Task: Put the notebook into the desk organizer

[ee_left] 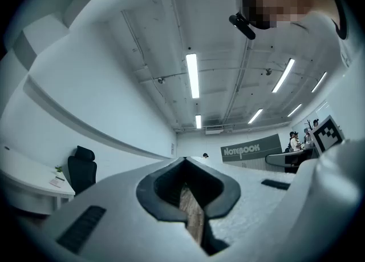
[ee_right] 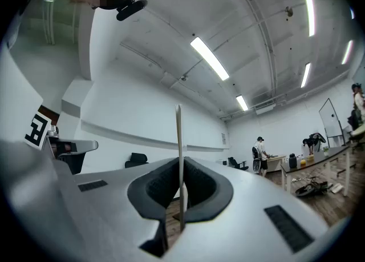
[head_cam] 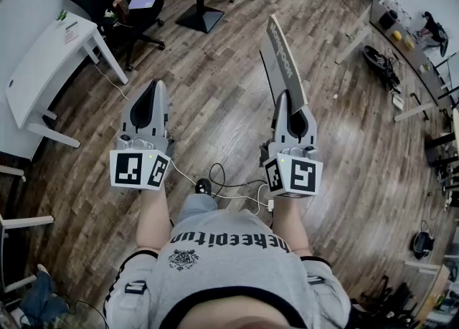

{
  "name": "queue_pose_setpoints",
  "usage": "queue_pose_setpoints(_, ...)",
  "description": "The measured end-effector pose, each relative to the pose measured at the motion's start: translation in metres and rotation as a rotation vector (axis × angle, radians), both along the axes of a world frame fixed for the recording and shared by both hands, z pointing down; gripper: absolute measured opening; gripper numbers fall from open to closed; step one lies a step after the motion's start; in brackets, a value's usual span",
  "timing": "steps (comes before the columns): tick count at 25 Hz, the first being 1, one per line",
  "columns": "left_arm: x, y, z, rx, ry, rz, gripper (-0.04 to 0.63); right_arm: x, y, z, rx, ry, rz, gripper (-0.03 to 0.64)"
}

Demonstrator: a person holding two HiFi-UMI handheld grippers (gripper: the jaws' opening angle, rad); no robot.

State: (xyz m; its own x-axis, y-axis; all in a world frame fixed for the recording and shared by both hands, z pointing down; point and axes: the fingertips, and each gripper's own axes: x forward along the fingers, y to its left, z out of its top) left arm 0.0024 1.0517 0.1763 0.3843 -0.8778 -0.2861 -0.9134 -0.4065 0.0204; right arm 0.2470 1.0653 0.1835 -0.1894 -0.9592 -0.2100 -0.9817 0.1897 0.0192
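Pinching notebook (head_cam: 282, 59) by its lower edge in right gripper (head_cam: 285, 97), upright in the air over wood floor (head_cam: 215, 105), edge-on between the pads, with left gripper (head_cam: 155, 84) pressed together on nothing. Looks thin, light and fairly stiff, no sag above the grip, though likely to flex or swing if tilted, cover maybe slick. Best gripped low at that edge, leaving the free end to slide into the organizer, not in view.
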Motion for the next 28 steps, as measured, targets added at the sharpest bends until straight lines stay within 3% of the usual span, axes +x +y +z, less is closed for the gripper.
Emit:
queue_pose_setpoints(21, -0.041, -0.075, 0.002, 0.016, -0.013, 0.043, 0.000, -0.038, -0.064, 0.001, 0.044, 0.018, 0.040, 0.009)
queue_pose_setpoints(28, -0.056, -0.105, -0.001, 0.024, -0.029, 0.072, 0.000, -0.055, -0.086, 0.002, 0.056, -0.069, -0.005, 0.009)
